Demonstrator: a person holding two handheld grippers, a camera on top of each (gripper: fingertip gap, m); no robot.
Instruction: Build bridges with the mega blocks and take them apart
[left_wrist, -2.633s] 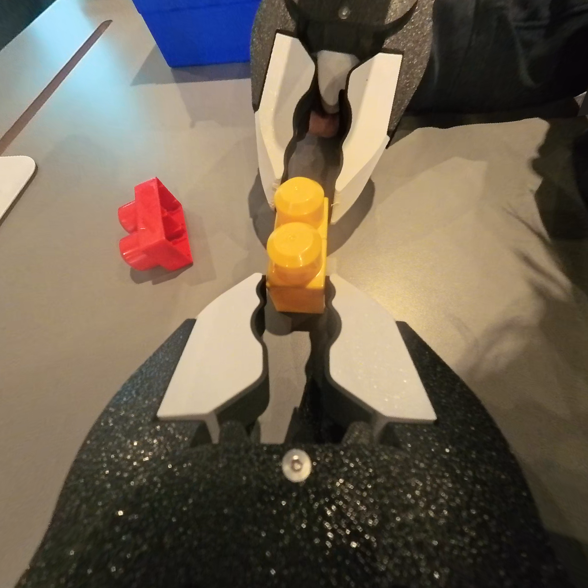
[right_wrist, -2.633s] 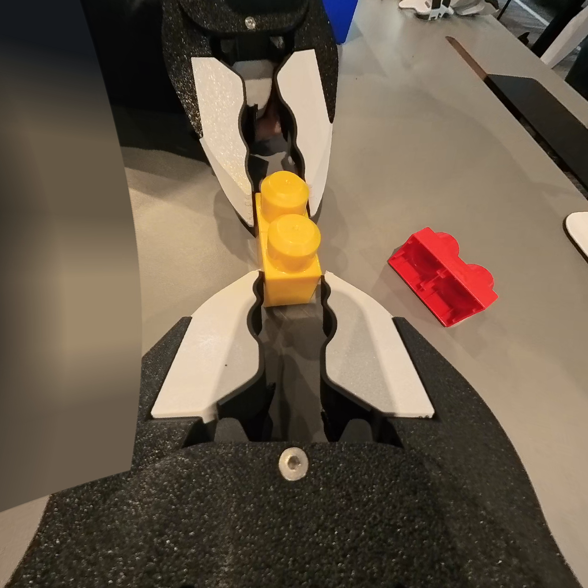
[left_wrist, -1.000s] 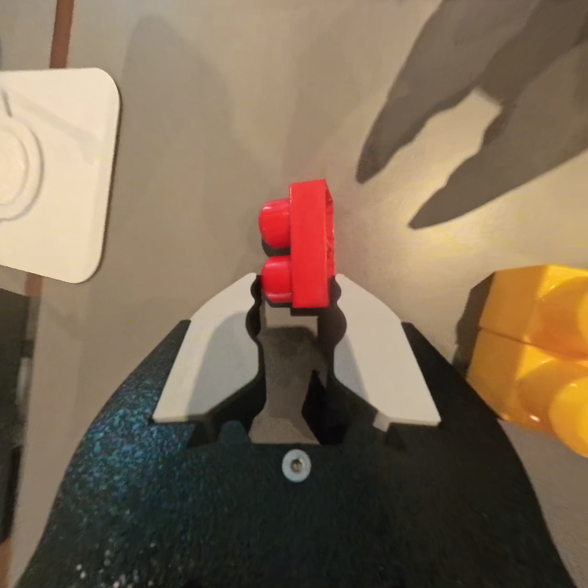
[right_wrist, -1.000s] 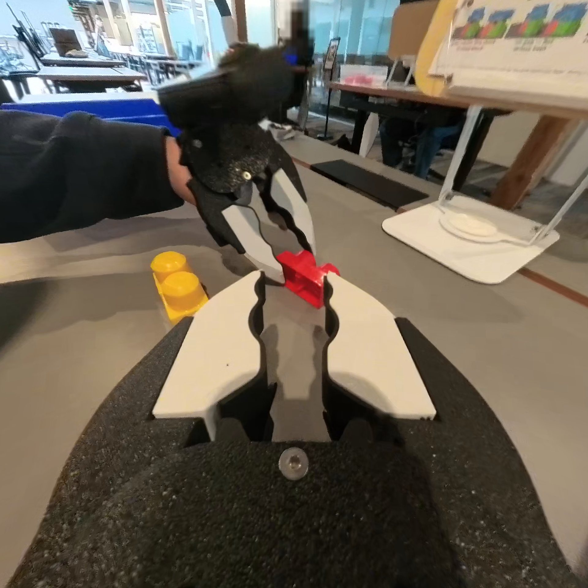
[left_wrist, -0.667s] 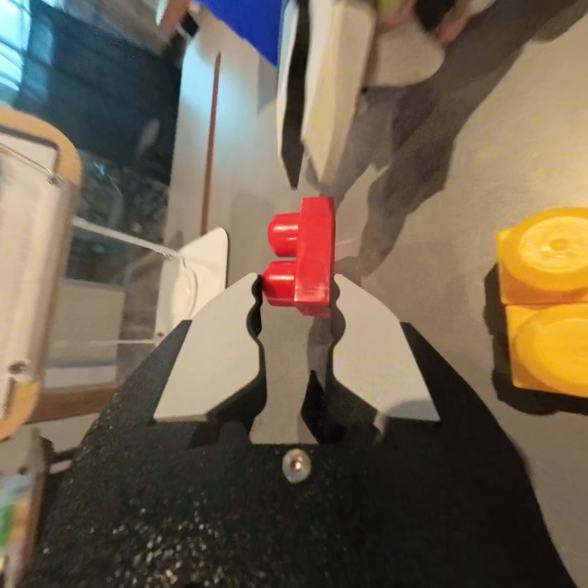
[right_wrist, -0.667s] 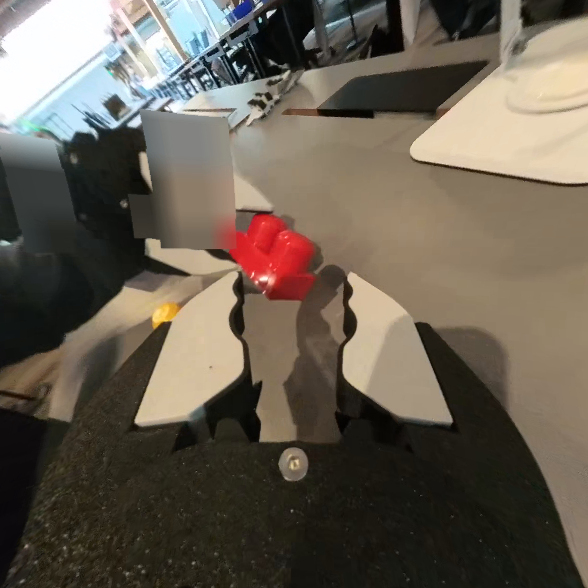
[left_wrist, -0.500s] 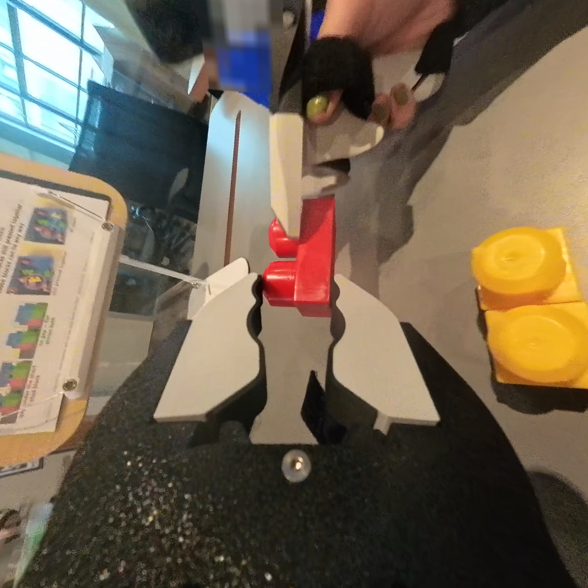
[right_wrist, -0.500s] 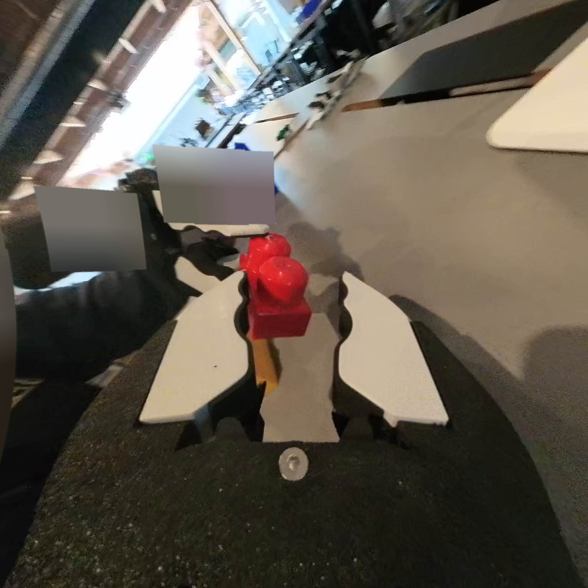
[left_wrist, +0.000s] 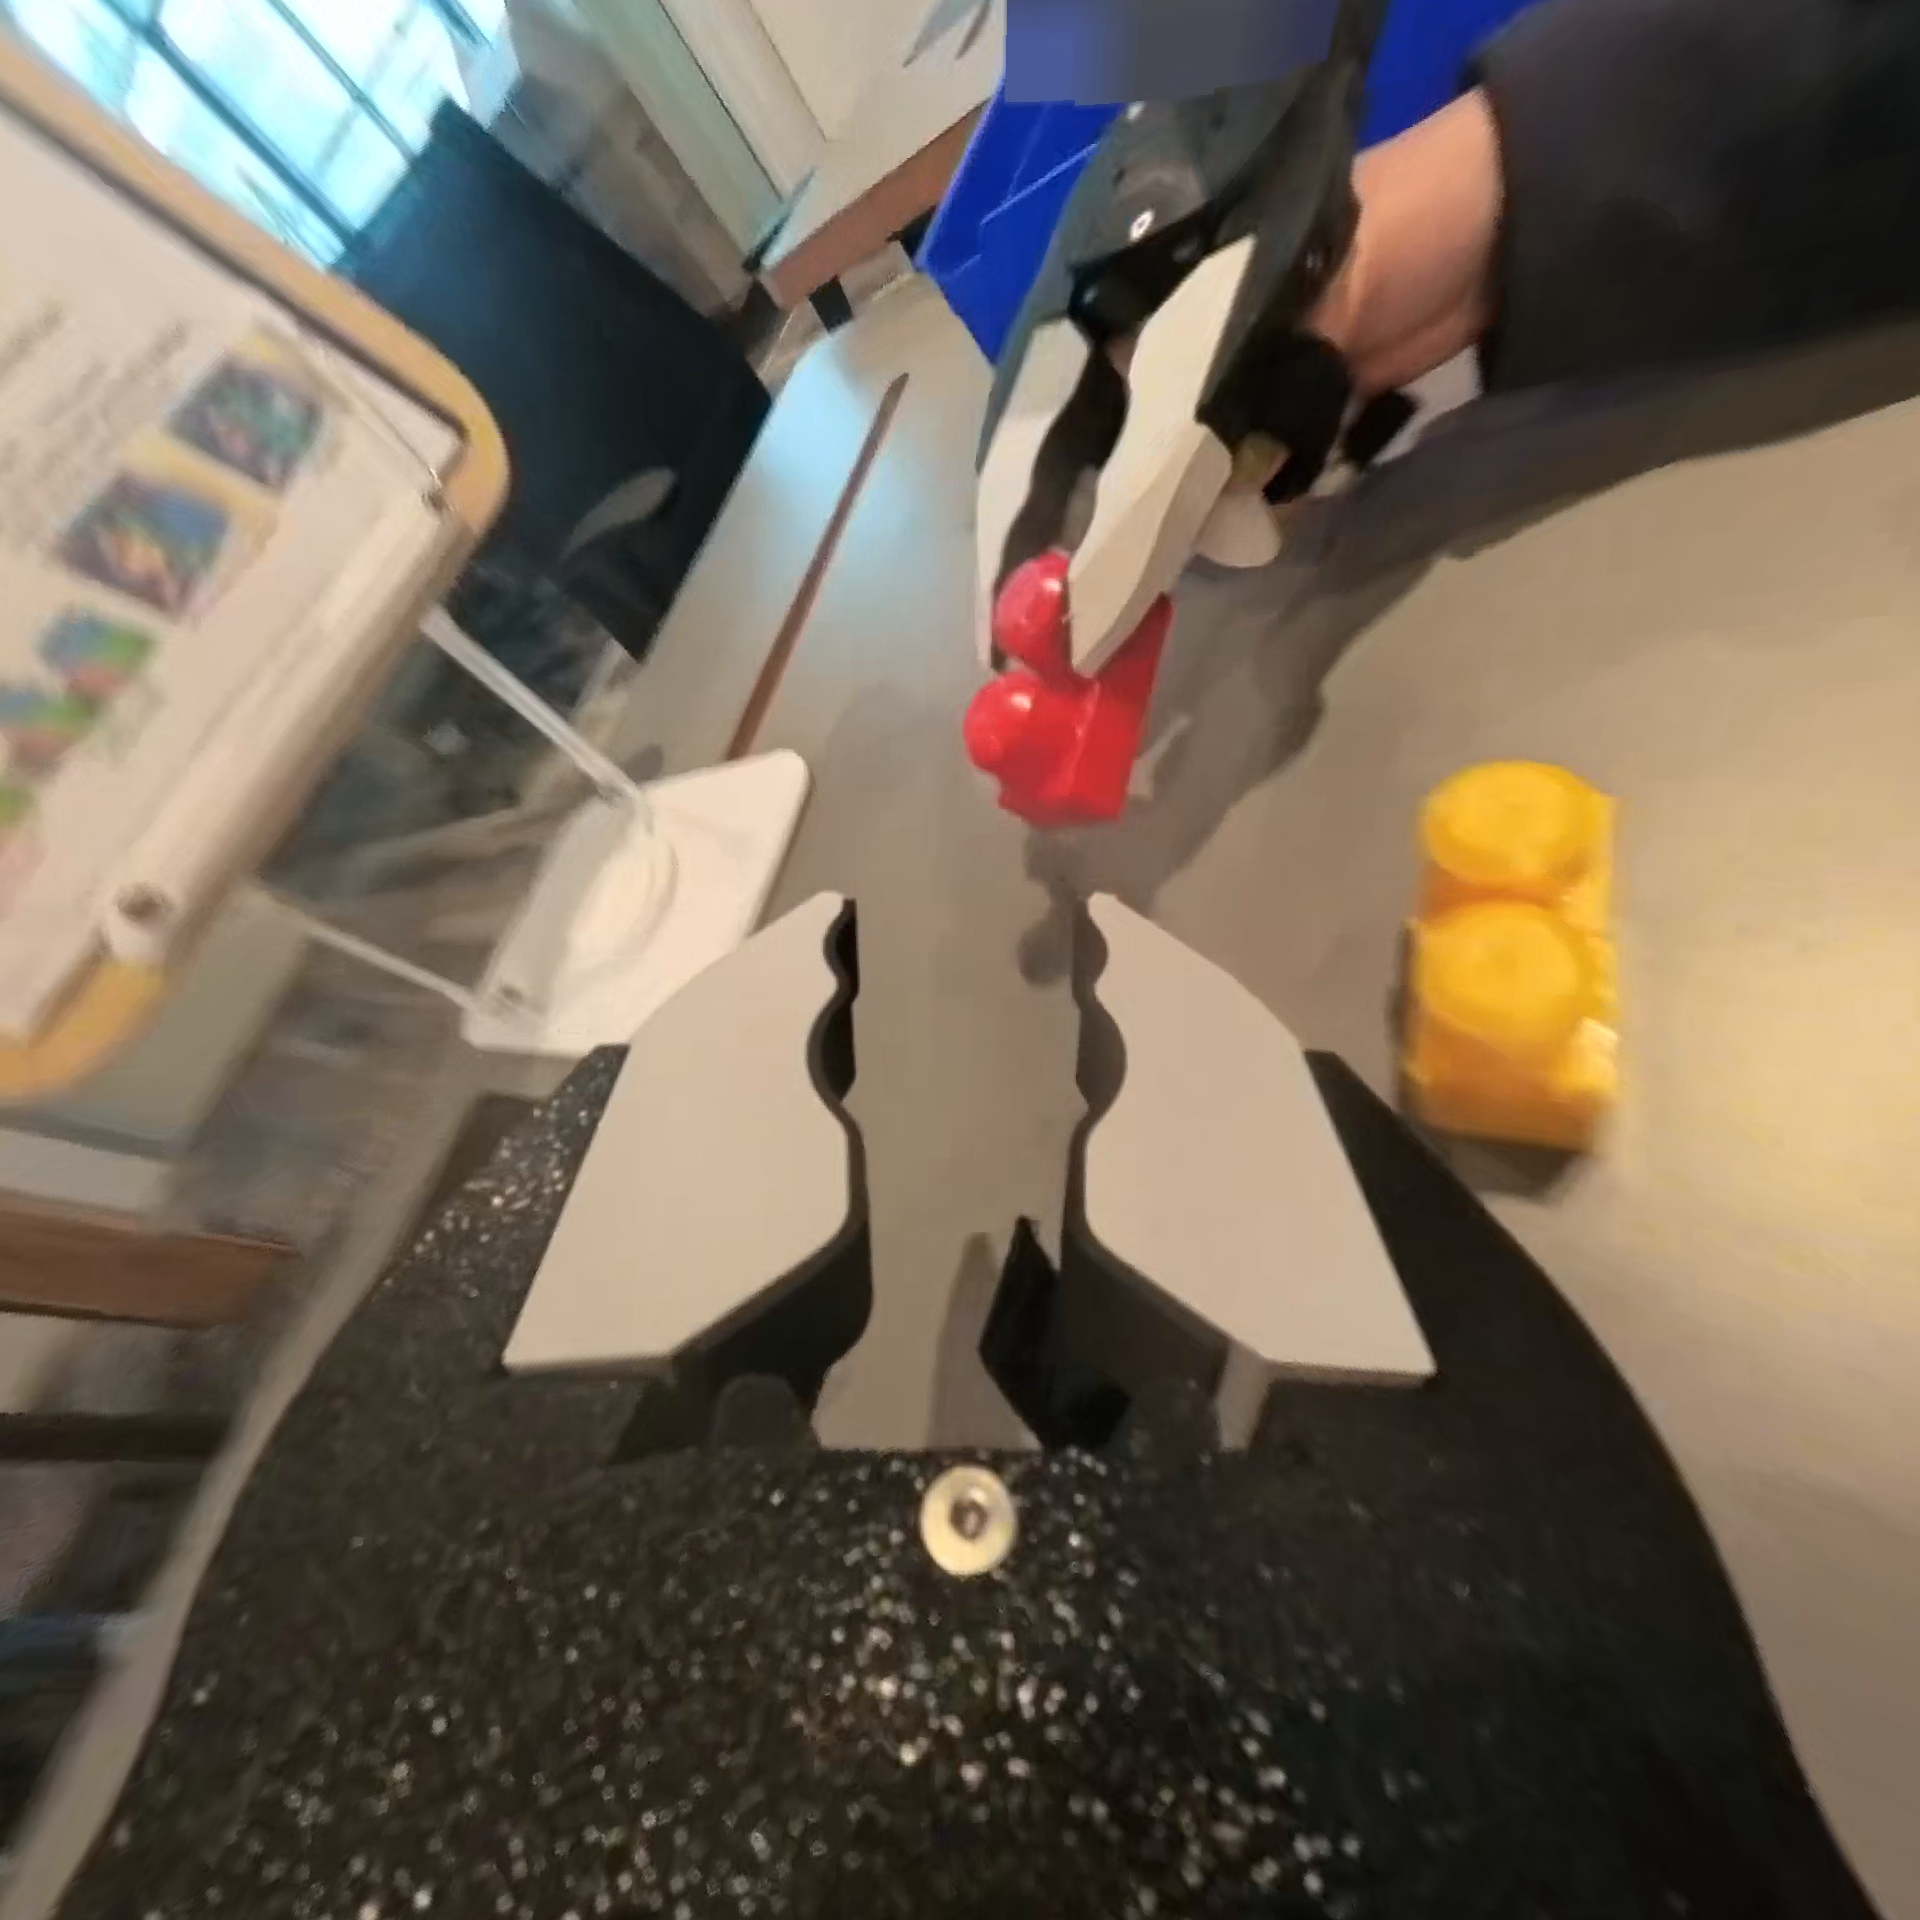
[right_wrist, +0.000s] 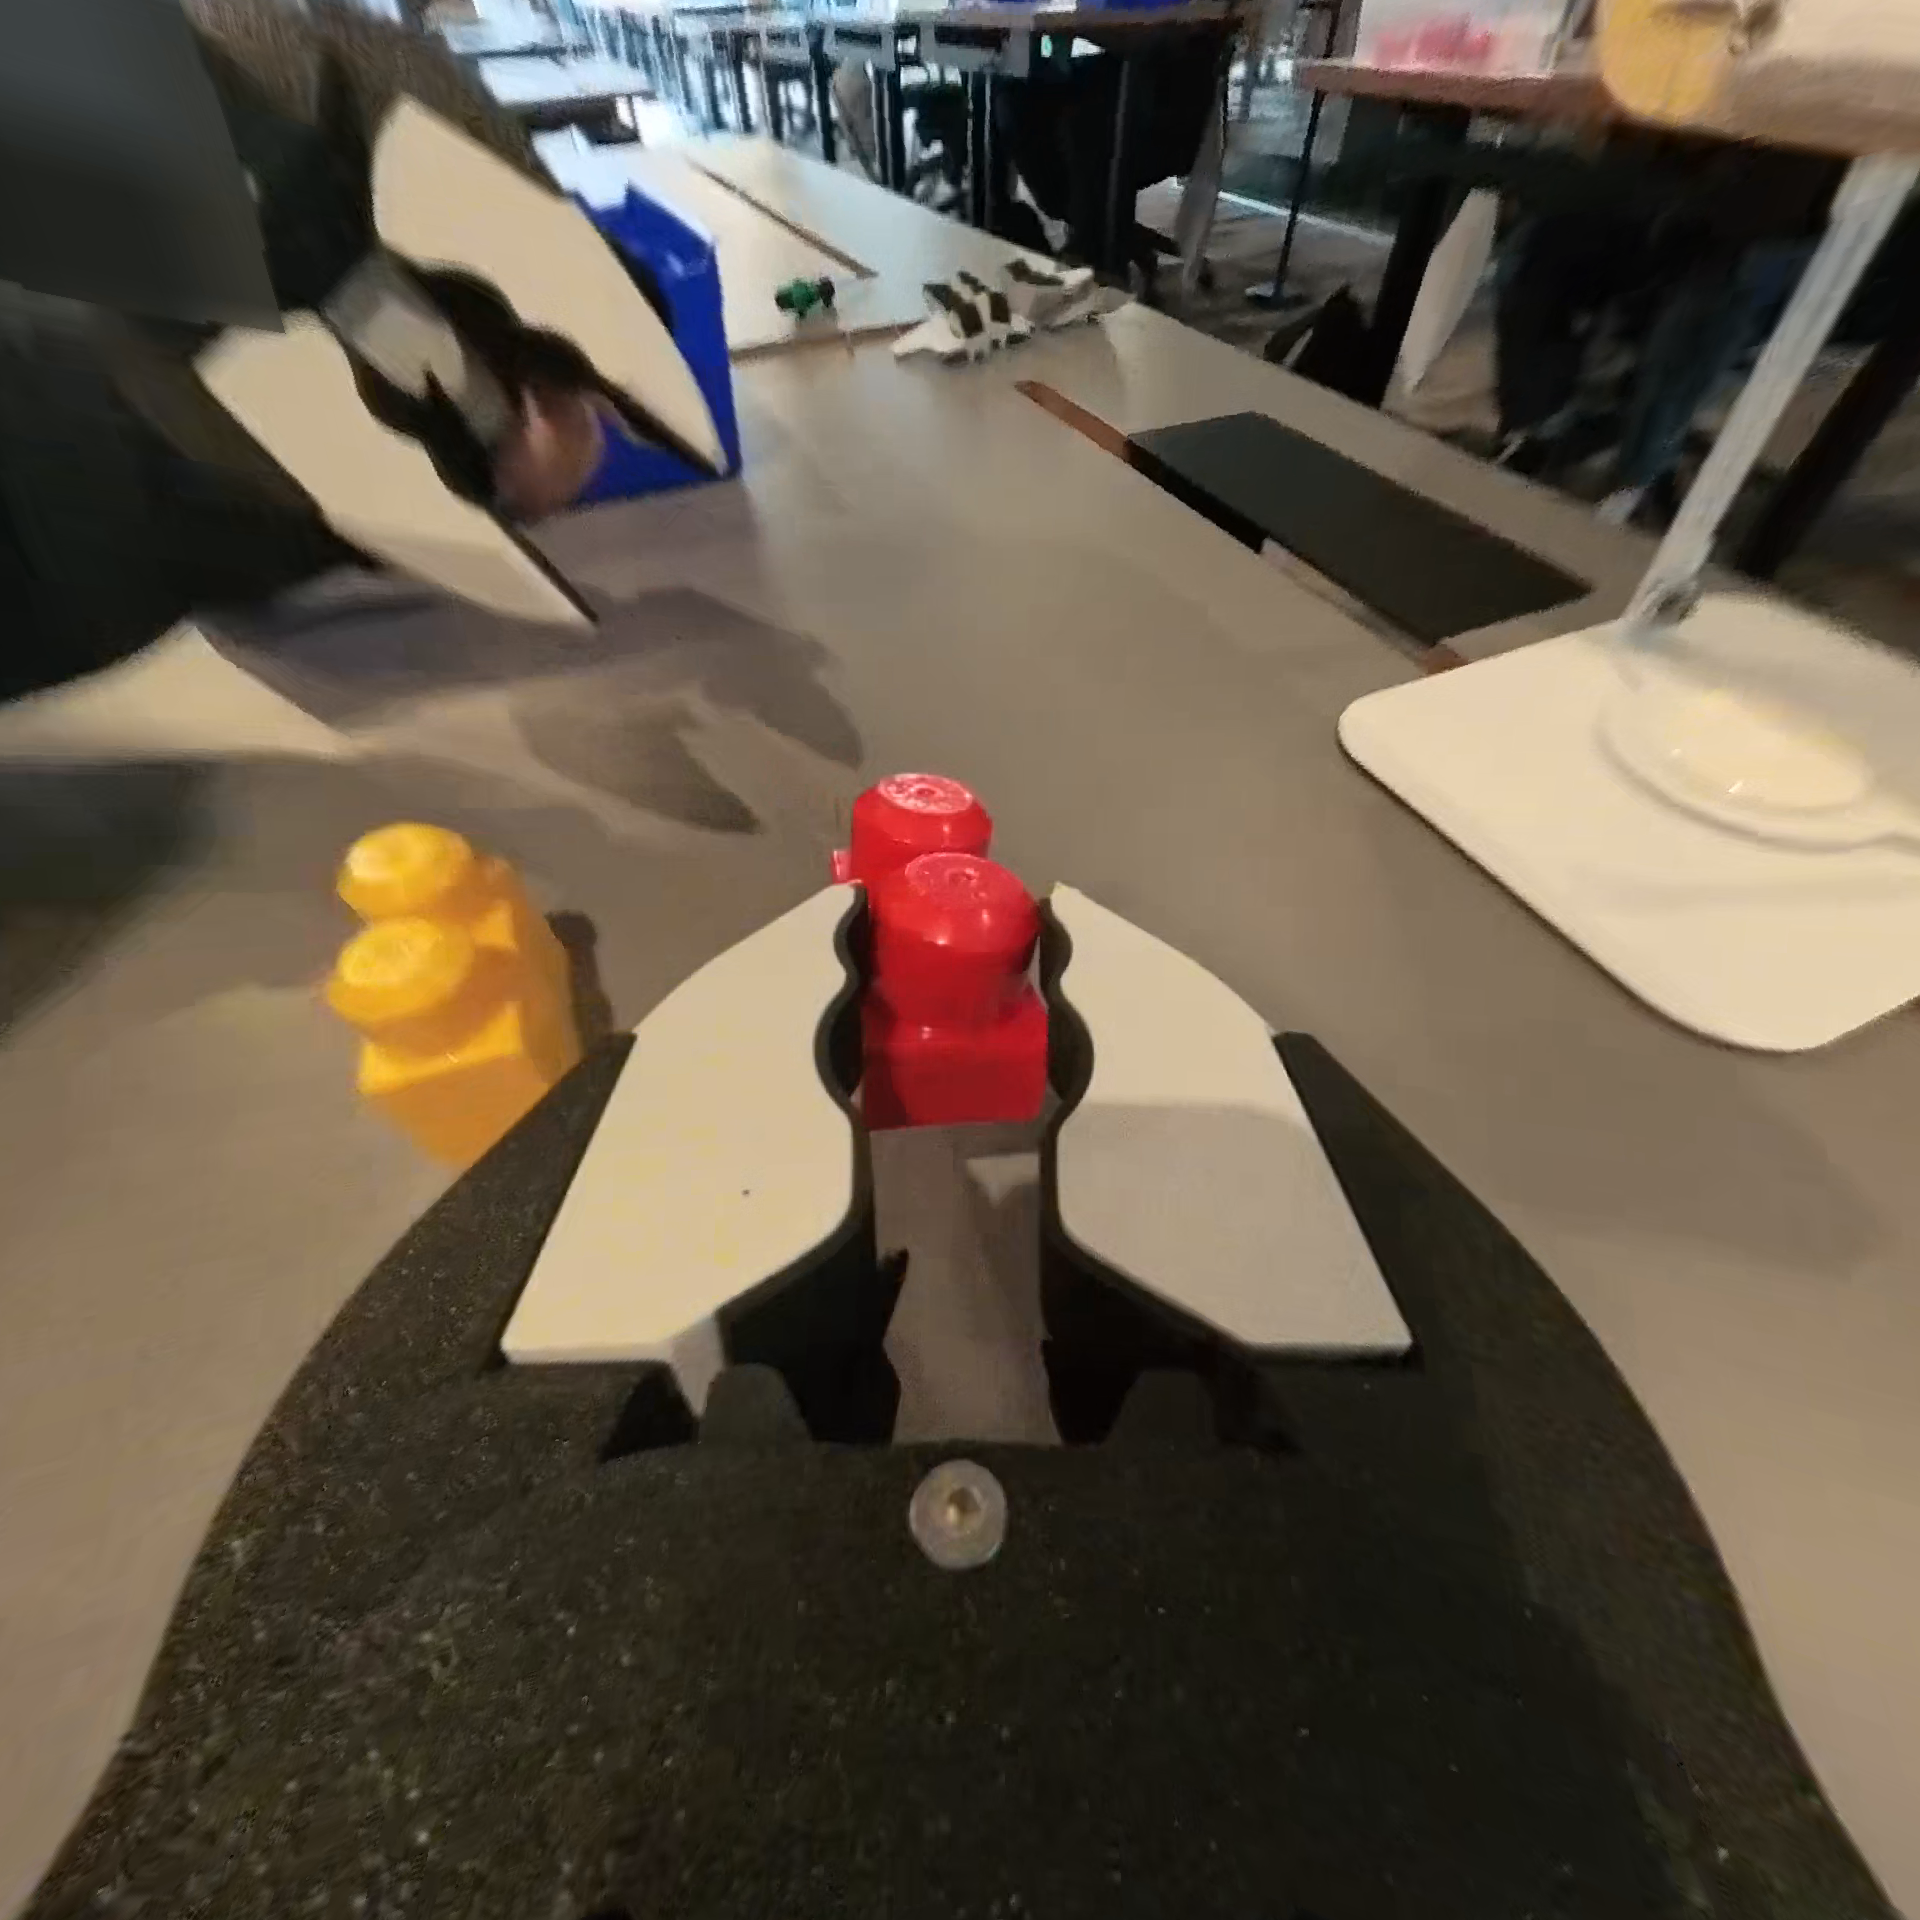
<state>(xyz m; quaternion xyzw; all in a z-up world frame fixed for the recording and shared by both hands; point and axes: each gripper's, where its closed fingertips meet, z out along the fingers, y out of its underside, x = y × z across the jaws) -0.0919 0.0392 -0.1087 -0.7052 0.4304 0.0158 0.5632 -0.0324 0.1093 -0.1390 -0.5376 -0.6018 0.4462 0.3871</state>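
A red two-stud block (right_wrist: 951, 997) sits upright between the fingers of my right gripper (right_wrist: 951, 894), which is shut on it. In the left wrist view the red block (left_wrist: 1060, 727) hangs above the grey table (left_wrist: 1662, 727) in the right gripper (left_wrist: 1039, 644). My left gripper (left_wrist: 966, 914) is open and empty, a short way back from the red block. In the right wrist view the left gripper (right_wrist: 655, 545) shows at the upper left. A yellow two-stud block (left_wrist: 1507, 966) stands on the table to the right; in the right wrist view it (right_wrist: 447, 987) is left of the red block.
A clear sign stand with a white base (left_wrist: 665, 883) stands to the left; it also shows at the right in the right wrist view (right_wrist: 1662, 810). A blue bin (right_wrist: 665, 312) sits behind the left gripper. A black mat (right_wrist: 1351, 520) lies farther back. One gripper's finger ends stand about 10 cm off the other's.
The left gripper has let go of the red block and drawn back from it. The right gripper has closed on the block and turned it studs up.
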